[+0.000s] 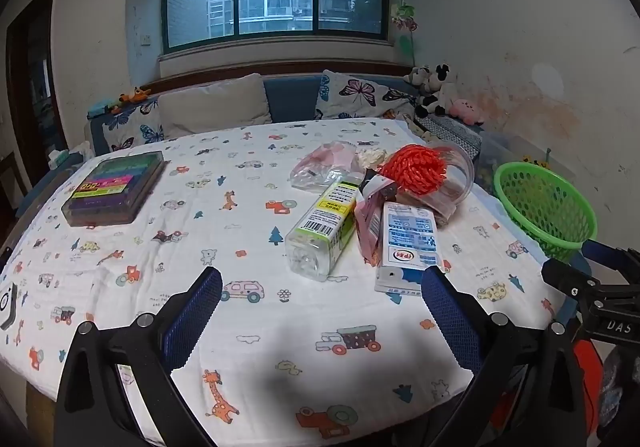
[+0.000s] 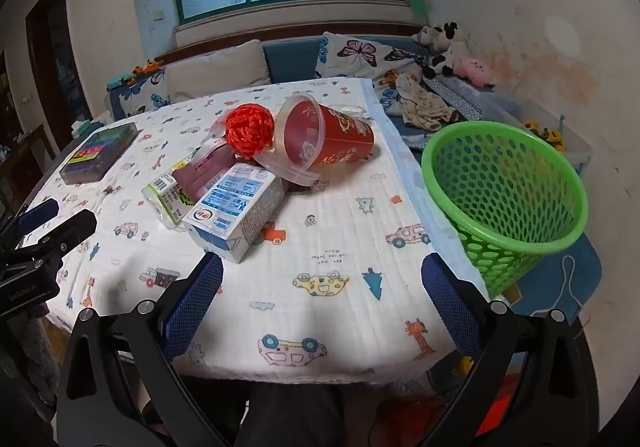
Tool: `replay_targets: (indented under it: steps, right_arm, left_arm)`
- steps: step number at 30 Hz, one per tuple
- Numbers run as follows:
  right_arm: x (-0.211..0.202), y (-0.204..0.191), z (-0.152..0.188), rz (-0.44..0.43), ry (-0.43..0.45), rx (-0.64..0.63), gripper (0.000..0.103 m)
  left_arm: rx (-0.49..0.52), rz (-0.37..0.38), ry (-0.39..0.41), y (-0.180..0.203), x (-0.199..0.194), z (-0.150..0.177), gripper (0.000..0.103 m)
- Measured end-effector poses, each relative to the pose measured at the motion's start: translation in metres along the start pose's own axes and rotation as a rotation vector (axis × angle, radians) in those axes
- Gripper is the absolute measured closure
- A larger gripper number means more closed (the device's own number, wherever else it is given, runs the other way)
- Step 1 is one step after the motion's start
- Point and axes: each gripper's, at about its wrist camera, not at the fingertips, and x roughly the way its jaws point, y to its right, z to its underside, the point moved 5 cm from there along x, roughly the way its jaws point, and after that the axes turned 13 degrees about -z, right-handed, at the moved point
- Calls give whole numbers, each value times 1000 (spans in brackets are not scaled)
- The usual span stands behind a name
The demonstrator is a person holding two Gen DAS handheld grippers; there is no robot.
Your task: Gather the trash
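Milk carton [image 2: 236,207] lies just ahead-left of the empty, wide-open right tongs [image 2: 322,283], long axis pointing away; left tongs [image 1: 322,295] equally wide.

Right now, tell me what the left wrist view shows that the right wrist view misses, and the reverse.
Left wrist only: the clear plastic bag behind the bottle, whose full length shows here. Right wrist only: the red cup lying on its side, and the basket's whole mouth. Both: the milk carton, red net ball, colourful box, and an open gripper, left and right.
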Motion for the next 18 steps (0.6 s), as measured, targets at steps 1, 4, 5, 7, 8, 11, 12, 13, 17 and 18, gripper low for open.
replay_targets:
  steps: [1, 4, 5, 7, 8, 11, 12, 13, 17, 18]
  right_arm:
    - [0, 0, 0, 0, -1, 1, 4]
    - [0, 0, 0, 1, 0, 1, 4]
    - [0, 0, 0, 0, 0, 1, 5]
    - [0, 0, 0, -1, 0, 1, 5]
    - [0, 0, 0, -1, 0, 0, 5]
    - [3, 5, 0, -9, -4, 10, 5]
    - [3, 4, 0, -8, -3, 10, 5]
    - [3, 3, 0, -9, -3, 9, 4]
    - [0, 2, 0, -4, -3, 10, 5]
    - [-1, 1, -1, -6, -3, 9, 5]
  left_arm:
    - [12, -7, 22, 1, -2, 0, 6]
    - [14, -8, 21, -1, -2, 0, 6]
    - [14, -6, 19, 4, -5, -2, 6]
    - [14, -8, 17, 4, -6, -3, 6]
    - [14, -10, 16, 4, -7, -3, 6]
    - [17, -3, 16, 1, -3, -2, 6]
    - [17, -3, 15, 0, -3, -2, 6]
    - [18, -2, 15, 0, -3, -2, 6]
    - [25, 0, 14, 6, -2, 0, 6]
    - [24, 1, 13, 7, -2, 0, 6]
